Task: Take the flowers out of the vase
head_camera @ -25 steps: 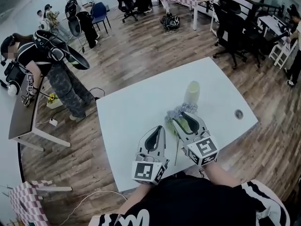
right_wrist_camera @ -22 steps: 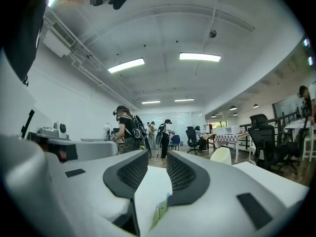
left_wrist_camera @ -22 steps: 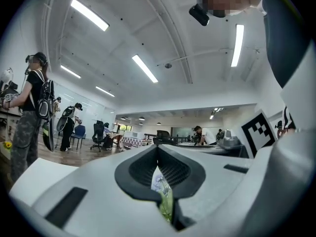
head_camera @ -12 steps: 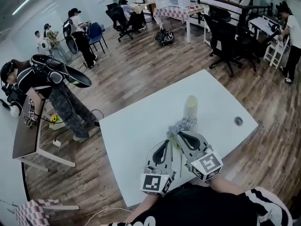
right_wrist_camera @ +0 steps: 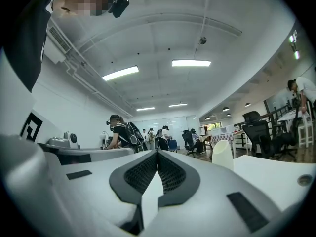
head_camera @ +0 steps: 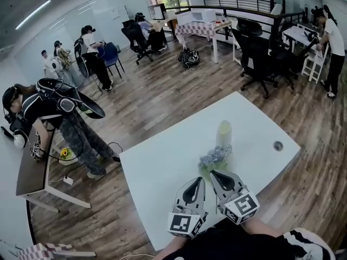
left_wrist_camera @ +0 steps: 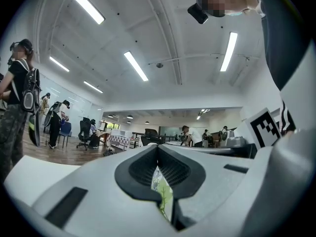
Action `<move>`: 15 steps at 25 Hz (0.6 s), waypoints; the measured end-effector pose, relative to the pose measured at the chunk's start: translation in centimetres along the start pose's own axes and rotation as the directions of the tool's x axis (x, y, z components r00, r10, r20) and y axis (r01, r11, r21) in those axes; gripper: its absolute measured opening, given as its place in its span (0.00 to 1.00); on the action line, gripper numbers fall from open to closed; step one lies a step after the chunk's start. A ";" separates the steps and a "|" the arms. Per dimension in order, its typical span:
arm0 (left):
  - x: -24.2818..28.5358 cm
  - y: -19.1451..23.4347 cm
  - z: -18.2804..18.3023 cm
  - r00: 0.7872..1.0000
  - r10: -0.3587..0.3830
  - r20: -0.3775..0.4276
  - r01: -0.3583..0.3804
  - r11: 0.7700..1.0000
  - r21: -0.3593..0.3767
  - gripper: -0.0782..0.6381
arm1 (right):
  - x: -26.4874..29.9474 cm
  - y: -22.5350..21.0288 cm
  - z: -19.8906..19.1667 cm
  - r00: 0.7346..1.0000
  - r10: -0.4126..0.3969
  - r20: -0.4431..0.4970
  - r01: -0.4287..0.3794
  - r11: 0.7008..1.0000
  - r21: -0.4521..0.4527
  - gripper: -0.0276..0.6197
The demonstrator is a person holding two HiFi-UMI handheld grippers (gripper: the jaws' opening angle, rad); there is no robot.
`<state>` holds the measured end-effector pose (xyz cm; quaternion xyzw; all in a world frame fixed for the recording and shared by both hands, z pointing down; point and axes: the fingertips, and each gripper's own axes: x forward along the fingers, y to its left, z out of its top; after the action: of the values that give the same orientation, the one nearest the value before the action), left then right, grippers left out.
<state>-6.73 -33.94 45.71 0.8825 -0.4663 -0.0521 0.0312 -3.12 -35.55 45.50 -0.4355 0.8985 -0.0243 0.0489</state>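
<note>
Grey-blue flowers (head_camera: 216, 158): a small spray with green leaves, low and right of centre in the head view, clear of the vase (head_camera: 223, 132) and just below it in the frame.
Vase: pale and upright on the desk (head_camera: 157, 161), with nothing showing in its mouth. The right gripper view has it standing alone right of centre, with nothing sticking out.
Progress: the taking-out looks done, since the flowers and the vase are apart. What seems left is to lay the flowers down and let go.
Left gripper (head_camera: 196, 182): its jaws are closed on the flowers. Its own view shows a green leaf (left_wrist_camera: 163, 194) pinched between the pads and hanging below the point where they meet.
Right gripper (head_camera: 213, 173): its jaws have just closed and now meet tip to tip. Nothing shows between them, only white desk through the gap beneath.
Flowers to jaws: the blossoms lie beyond both sets of tips, toward the vase, and the leafy end reaches back into the left jaws. The right tips sit at the green foot of the flowers; whether they touch it or are just beside it I cannot tell.
Lifted or resting: no view settles whether the flowers touch the desk.
Desk: white, with a round cable hole (head_camera: 278, 145) at its right.
Room: wooden floor with office chairs, and people standing at the upper left and far right.
</note>
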 end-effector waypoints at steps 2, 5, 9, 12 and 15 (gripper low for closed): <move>-0.1 -0.6 -0.3 1.000 -0.019 0.000 0.019 1.000 -0.015 0.12 | -0.8 0.1 -0.2 1.000 -0.012 -0.004 0.012 1.000 -0.004 0.07; -0.1 -1.2 -0.3 0.999 -0.041 0.008 0.041 0.999 -0.019 0.12 | -1.5 -0.4 -0.6 0.999 -0.034 -0.007 0.034 0.999 -0.007 0.07; -0.2 -2.5 0.3 0.998 -0.053 0.022 0.053 0.999 0.005 0.12 | -2.8 -0.7 -0.2 0.998 -0.063 0.004 0.063 0.998 -0.003 0.07; -0.6 -2.9 0.5 0.999 -0.041 0.019 0.041 0.999 0.014 0.12 | -3.8 -0.6 0.3 0.997 -0.077 0.017 0.077 0.997 -0.016 0.07; -1.6 -4.3 0.1 0.999 -0.043 0.002 0.043 0.999 0.014 0.12 | -5.8 -0.5 0.0 0.995 -0.099 0.009 0.099 0.995 -0.021 0.07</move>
<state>-4.09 -30.14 45.31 0.8926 -0.4475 -0.0506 0.0233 0.87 -31.33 45.95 -0.4800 0.8759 -0.0156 0.0465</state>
